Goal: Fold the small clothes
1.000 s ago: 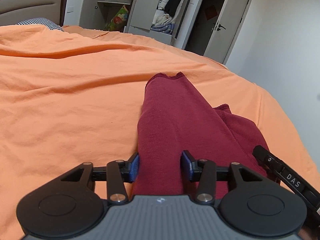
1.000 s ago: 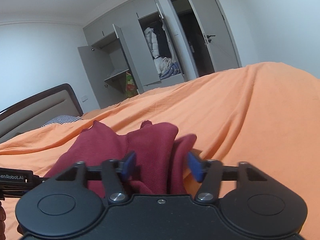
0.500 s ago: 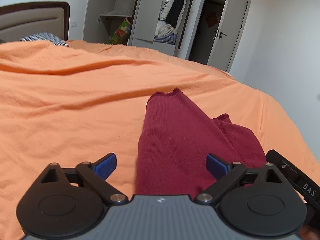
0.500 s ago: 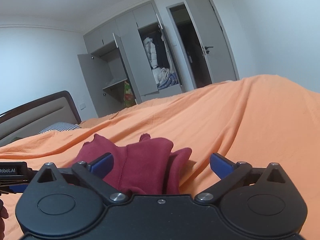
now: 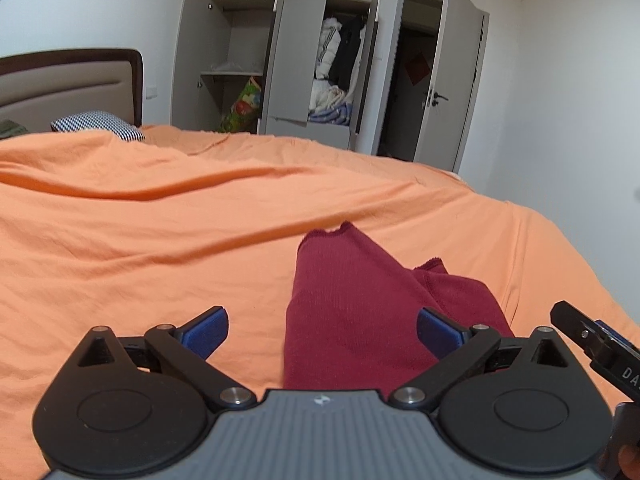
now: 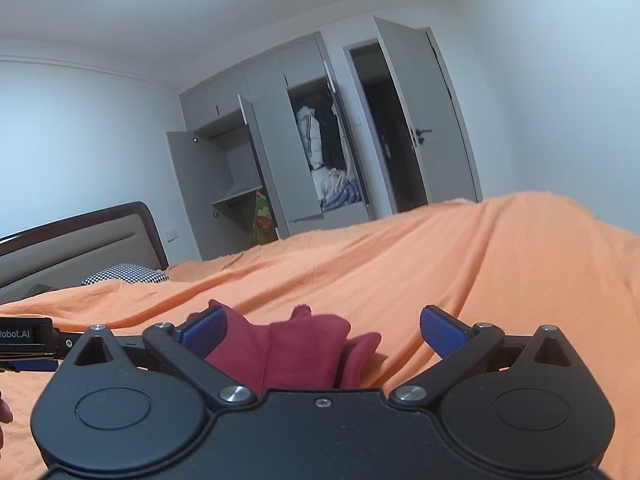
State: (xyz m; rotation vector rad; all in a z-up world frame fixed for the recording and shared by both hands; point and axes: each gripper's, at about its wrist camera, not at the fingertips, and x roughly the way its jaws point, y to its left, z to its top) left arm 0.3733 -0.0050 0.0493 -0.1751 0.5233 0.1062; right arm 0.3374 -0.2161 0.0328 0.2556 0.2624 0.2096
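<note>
A: Where's the garment rn?

B: Dark red garment lies on the orange bedsheet, folded into a long strip w/ a 2nd layer bunched on its right side. Ragged hem end points away twd the wardrobe.

A: Left gripper?

B: Left gripper is spread wide, nothing grasped. Left blue pad sits over bare sheet, apart from the cloth's left edge. Right blue pad overlaps the garment's right part in the left wrist view; can't tell if it touches or hovers above. Near end of the strip runs between the fingers & under the gripper body.

A: And the right one?

B: Right gripper also released, pads far apart. In the right wrist view the garment sits between the pads but nearer the left one: that pad overlaps the cloth's left corner, the right pad has bare orange sheet btwn it & the cloth. Folds show as 2–3 upright ridges from this low angle.

A: Grippers near each other?

B: Yes, each shows at the edge of the other's view: right one at the lower right of the left cam, left one at the left edge of the right cam. Side by side at the near end of the garment.

A: Bkgd?

B: Wardrobe doors open w/ clothes inside, headboard & a checked pillow at the far left.
</note>
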